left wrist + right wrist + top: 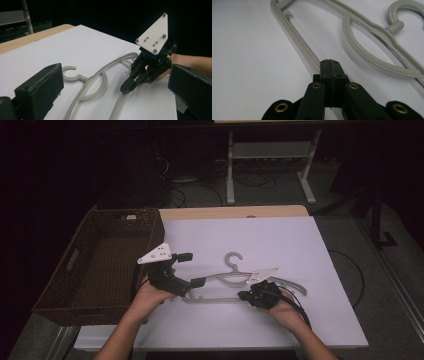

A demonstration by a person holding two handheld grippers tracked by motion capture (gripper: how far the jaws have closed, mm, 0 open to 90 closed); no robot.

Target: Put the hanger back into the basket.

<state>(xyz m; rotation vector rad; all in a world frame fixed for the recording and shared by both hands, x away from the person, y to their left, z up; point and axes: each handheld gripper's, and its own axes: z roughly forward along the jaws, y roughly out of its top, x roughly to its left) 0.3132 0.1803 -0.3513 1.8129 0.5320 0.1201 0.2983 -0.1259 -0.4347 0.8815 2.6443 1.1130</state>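
Observation:
A grey plastic hanger (220, 277) lies flat on the white sheet (265, 237), its hook pointing away from me. My left gripper (191, 269) is open, its jaws wide apart above the hanger's left end with nothing between them. In the left gripper view the hanger (98, 75) lies between and beyond the two black pads (41, 86). My right gripper (244, 295) is shut, its tips down at the hanger's bottom bar. In the right gripper view its jaws (329, 65) press together and the bar (298, 41) runs under them. The left gripper view also shows the right gripper (125, 89) touching that bar.
A dark wicker basket (75, 261) stands at the table's left edge, close to my left hand. The wooden table edge (230, 212) shows beyond the sheet. Cables and a desk frame (230, 170) are on the floor behind.

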